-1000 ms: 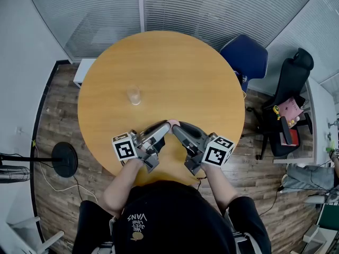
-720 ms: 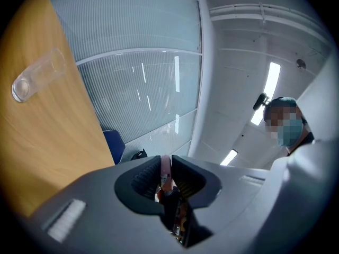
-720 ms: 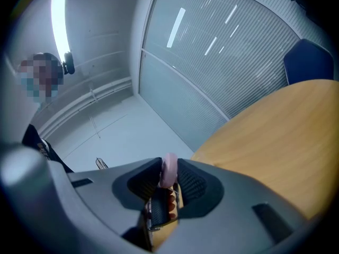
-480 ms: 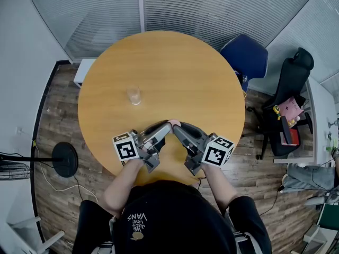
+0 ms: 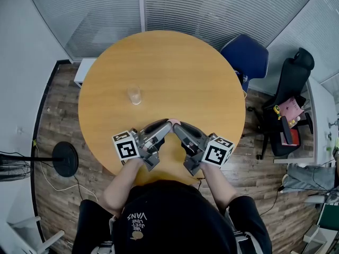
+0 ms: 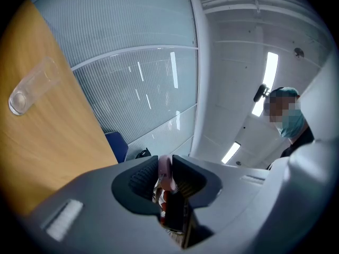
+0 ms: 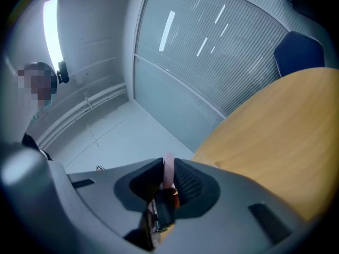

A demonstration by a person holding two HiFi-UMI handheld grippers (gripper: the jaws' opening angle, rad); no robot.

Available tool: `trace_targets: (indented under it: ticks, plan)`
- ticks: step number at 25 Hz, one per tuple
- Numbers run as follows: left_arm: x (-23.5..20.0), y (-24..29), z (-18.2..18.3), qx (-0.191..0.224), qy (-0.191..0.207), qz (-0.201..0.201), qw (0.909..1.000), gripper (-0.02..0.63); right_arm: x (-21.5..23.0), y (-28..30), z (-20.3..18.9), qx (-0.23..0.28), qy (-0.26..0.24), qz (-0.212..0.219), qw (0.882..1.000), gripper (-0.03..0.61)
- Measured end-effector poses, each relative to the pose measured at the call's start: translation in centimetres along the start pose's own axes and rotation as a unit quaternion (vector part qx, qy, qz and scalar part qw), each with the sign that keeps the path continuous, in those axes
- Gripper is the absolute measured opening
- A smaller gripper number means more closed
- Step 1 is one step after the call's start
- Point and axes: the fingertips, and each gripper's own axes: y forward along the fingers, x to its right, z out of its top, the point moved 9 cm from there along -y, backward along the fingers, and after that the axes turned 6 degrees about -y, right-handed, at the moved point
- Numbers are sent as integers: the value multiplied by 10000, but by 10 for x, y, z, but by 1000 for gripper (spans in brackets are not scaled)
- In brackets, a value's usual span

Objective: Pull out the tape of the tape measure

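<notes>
At the near edge of the round wooden table (image 5: 159, 62) little has moved. The left gripper (image 5: 164, 126) and right gripper (image 5: 178, 127) still meet tip to tip, each pinching the small pink tape measure (image 6: 165, 167). The left jaws are easing open and the right jaws are tightening. No tape is drawn out yet.
</notes>
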Motion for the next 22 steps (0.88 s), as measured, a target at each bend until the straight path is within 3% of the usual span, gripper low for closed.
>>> trace_targets:
  ticks: [11,22]
  plan:
    - [0,-1,0,102,-71,-63,9999,54,2,5,-2,-121,-312,63,9994,115]
    - [0,0,0,72,100,9,9999,68,3,5,-3,-36,151,172,9997,86]
